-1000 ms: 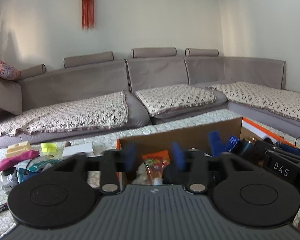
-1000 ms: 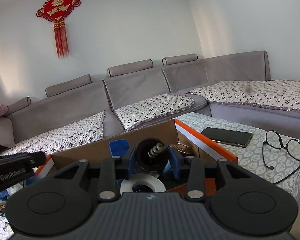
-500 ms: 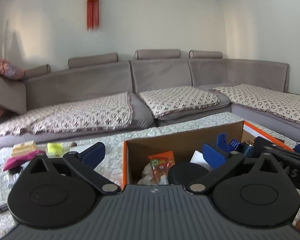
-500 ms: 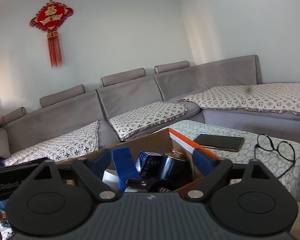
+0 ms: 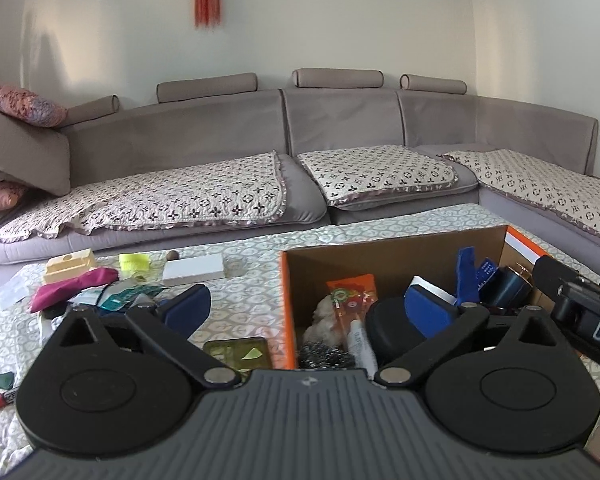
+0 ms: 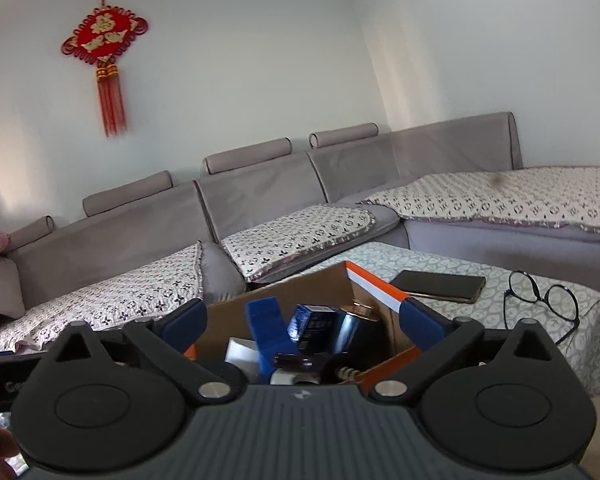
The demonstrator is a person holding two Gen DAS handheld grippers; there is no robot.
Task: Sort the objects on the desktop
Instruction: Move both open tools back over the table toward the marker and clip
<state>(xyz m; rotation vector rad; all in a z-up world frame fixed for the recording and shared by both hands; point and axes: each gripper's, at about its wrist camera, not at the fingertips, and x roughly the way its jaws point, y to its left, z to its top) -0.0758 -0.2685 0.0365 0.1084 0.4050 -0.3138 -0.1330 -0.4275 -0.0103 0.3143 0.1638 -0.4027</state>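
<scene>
An open cardboard box with orange edges (image 5: 396, 254) (image 6: 374, 284) stands on the patterned table. In it lie an orange tube (image 5: 352, 300), a black round case (image 5: 392, 330), a blue box (image 6: 314, 322), a dark bottle (image 6: 358, 326) and other items. My left gripper (image 5: 306, 312) is open and empty above the box's left wall. My right gripper (image 6: 302, 322) is open and empty above the box. A black object with a metal spring (image 6: 342, 368) lies in the box below it.
Left of the box lie a white box (image 5: 194, 270), a magenta pouch (image 5: 74, 290), a yellow item (image 5: 134, 262), a green card (image 5: 238, 354) and a red marker (image 5: 0, 398). A phone (image 6: 438, 286) and glasses (image 6: 540, 306) lie right of it. A sofa (image 5: 300, 160) stands behind.
Both grippers have opened. The right one has let go of the black object with the spring, which now lies in the box. Both have pulled back and up slightly.
</scene>
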